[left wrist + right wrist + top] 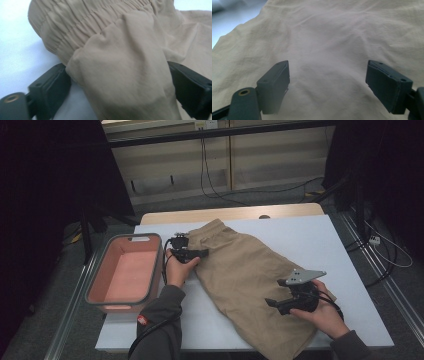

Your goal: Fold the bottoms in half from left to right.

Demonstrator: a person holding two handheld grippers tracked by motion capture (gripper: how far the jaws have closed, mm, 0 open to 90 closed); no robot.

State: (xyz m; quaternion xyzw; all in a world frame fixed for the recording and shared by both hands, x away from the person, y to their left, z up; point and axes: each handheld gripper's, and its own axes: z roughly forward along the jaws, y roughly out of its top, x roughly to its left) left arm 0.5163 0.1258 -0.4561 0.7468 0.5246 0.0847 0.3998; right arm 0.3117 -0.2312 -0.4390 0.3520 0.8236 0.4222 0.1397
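Worktop (320, 245) is white and matte, standing over grey floor with dark drapes on both sides and loose cables behind. Count: one pair of tan shorts (245, 280), one pink bin (126, 272), two claws. Bin sits at the worktop's left edge, just beside the shorts, with nothing inside it. Shorts lie spread across the middle of the worktop, waistband toward the far side. My left claw (192, 254) pinches a bunched fold of fabric near the waistband. My right claw (272, 303) rests spread over the leg cloth, gripping nothing.
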